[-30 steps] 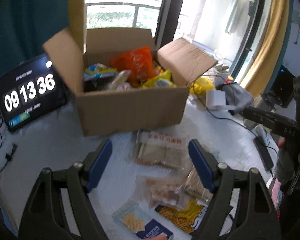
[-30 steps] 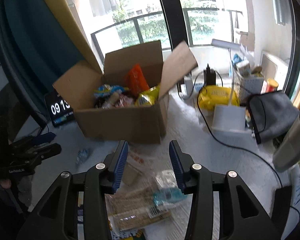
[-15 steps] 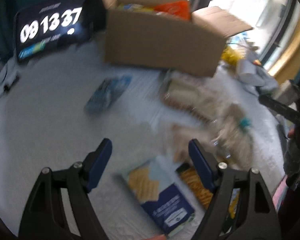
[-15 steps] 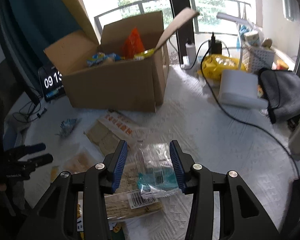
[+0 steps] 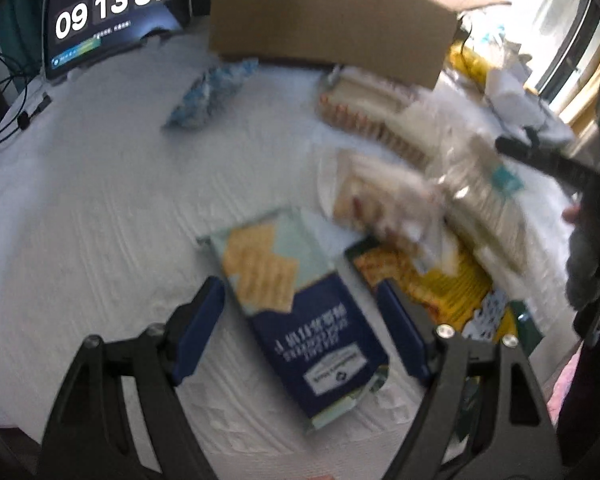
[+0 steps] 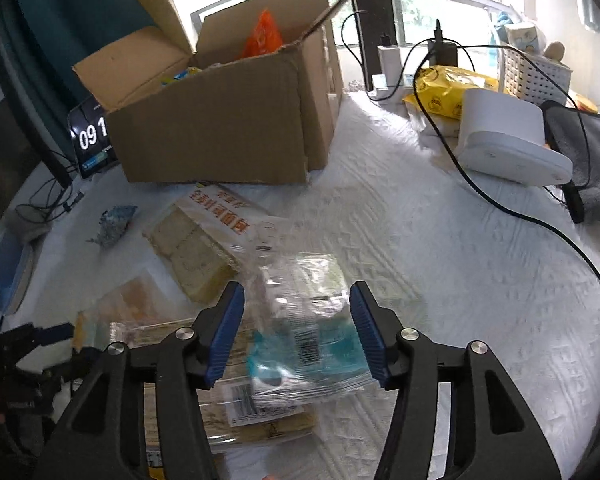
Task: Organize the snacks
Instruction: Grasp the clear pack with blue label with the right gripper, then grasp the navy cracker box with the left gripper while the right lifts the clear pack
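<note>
While the right gripper opens, a clear packet lies between its pads, untouched. Left gripper jaws stand apart over a blue cracker box on the white cloth. Snack carton sits far, clock far left.

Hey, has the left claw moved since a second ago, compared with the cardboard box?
Yes. The left claw has dropped and tilted toward the table: the cardboard box slid to the top edge, and the blue cracker pack now lies between its open jaws.
</note>
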